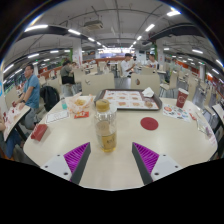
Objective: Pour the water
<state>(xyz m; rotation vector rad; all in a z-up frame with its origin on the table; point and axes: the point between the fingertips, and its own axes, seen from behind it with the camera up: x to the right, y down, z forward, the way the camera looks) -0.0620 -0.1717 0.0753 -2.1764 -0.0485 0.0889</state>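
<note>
Your claw [105, 160] is spread wide; the bottle [105, 127] stands upright on the desk [150, 150] just ahead, between its fingers. Beyond lie a red coaster [149, 123] and a tray [128, 99].

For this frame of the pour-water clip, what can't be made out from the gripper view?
- Bottle, just ahead of the open gripper: its fill level and whether a cap is on are too small to tell.
- Cup beyond the bottle: the bottle covers its lower part, and its contents are not visible.
- Tray: what lies on it is too small to identify.
- Red disc on the table: coaster or lid, cannot tell.
</note>
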